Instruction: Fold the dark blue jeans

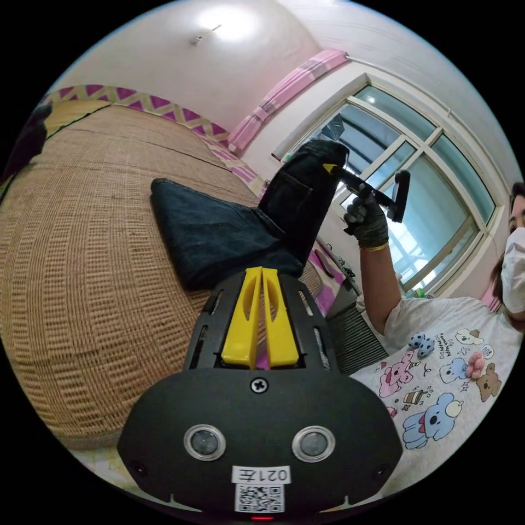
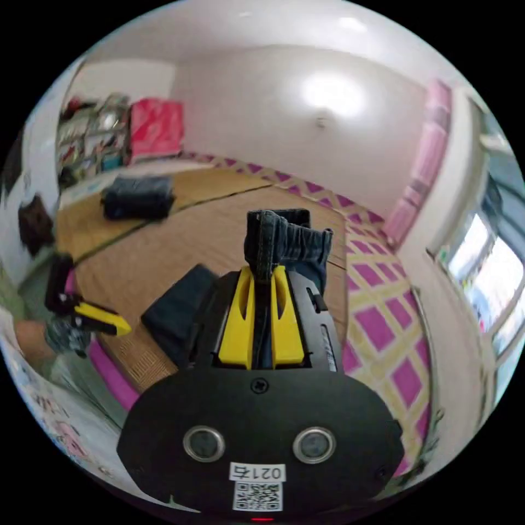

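The right gripper (image 2: 261, 284) pinches the jeans (image 1: 219, 232) by one end and lifts it off the mat (image 1: 82, 262), while the left gripper (image 1: 261, 273), jaws pressed together and empty, sits beside the lying half.

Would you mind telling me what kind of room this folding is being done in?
Most likely a bedroom in a home: a woven mat over a pink-patterned sheet forms a bed-like surface, with a large window beside it and cluttered shelves on the far wall.
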A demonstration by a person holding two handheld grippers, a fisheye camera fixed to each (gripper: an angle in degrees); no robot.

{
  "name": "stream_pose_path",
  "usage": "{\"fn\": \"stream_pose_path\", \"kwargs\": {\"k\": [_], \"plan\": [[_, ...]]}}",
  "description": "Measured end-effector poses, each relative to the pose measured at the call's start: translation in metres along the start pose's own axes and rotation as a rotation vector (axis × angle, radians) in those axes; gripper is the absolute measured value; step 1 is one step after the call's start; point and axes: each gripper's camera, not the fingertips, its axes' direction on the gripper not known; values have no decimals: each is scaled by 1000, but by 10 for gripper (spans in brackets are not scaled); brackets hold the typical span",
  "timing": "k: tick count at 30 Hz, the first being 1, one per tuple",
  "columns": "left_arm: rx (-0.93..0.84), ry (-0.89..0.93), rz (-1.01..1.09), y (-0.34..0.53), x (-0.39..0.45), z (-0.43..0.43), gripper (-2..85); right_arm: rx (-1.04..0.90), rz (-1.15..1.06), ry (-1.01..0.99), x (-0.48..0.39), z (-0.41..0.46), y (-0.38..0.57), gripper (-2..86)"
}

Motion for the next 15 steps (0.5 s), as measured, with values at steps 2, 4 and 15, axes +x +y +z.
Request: {"fn": "stream_pose_path", "kwargs": {"k": [2,4,15], "plan": [[15,-7,-17,3,-7,-13,-9,-117,-238,-19,-108,65,2,47],[29,-20,-33,7,-16,-33,-9,-247,-389,-5,-172,119,23,46],[114,-14,-43,-24,-47,-70,-10,-185,-547,279,-276,173,50,42]]}}
